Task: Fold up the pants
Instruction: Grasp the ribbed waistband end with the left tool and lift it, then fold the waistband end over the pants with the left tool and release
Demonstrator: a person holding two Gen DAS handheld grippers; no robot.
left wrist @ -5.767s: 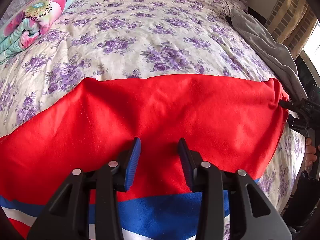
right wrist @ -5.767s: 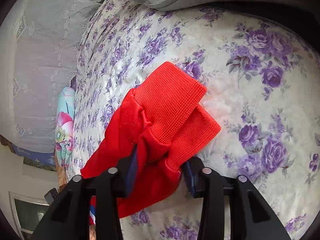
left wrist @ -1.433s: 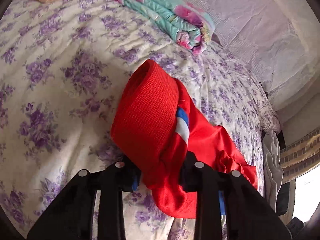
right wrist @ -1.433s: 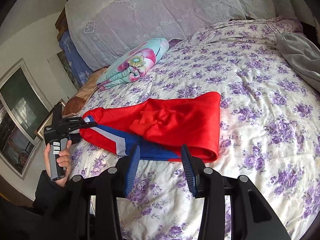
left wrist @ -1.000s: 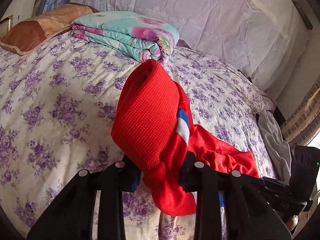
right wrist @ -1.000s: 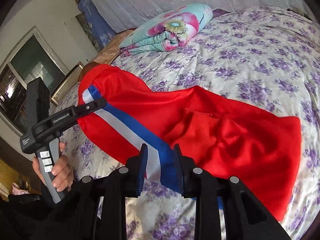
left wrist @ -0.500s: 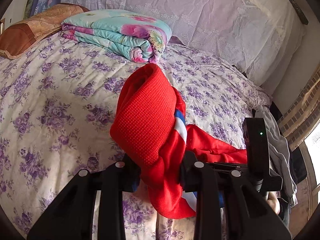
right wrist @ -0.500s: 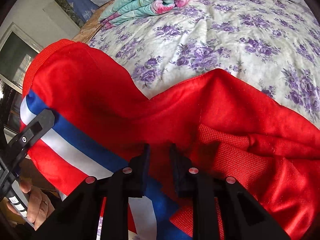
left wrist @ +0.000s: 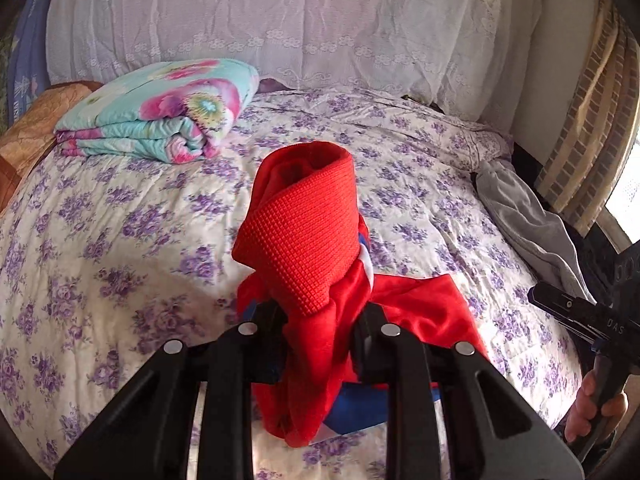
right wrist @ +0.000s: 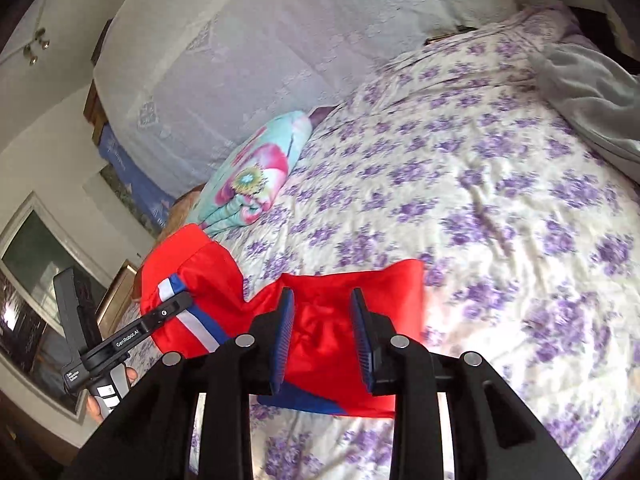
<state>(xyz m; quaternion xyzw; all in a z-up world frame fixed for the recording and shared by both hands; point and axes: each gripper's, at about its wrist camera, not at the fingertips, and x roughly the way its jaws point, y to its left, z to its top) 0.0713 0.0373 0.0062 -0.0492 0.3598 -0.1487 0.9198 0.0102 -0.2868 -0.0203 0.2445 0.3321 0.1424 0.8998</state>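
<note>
The red pants (left wrist: pixel 304 240) with a blue and white side stripe lie partly on the bed. My left gripper (left wrist: pixel 320 328) is shut on the bunched fabric by the ribbed waistband and holds it lifted above the bed. In the right wrist view the pants (right wrist: pixel 348 320) lie folded on the bed, with the lifted end at the left held by the left gripper (right wrist: pixel 176 304). My right gripper (right wrist: pixel 322 320) is open and empty, just above the folded part. It also shows at the right edge of the left wrist view (left wrist: pixel 560 304).
A floral purple bedspread (left wrist: pixel 120 240) covers the bed. A folded teal flowered quilt (left wrist: pixel 160 120) lies at the back left by a brown pillow (left wrist: pixel 28 140). A grey garment (left wrist: pixel 532 224) lies along the right side. A lace-covered headboard (left wrist: pixel 280 20) stands behind.
My right gripper has opened and pulled back from the pants. My left gripper keeps its hold on the waistband end and has swung toward the headboard.
</note>
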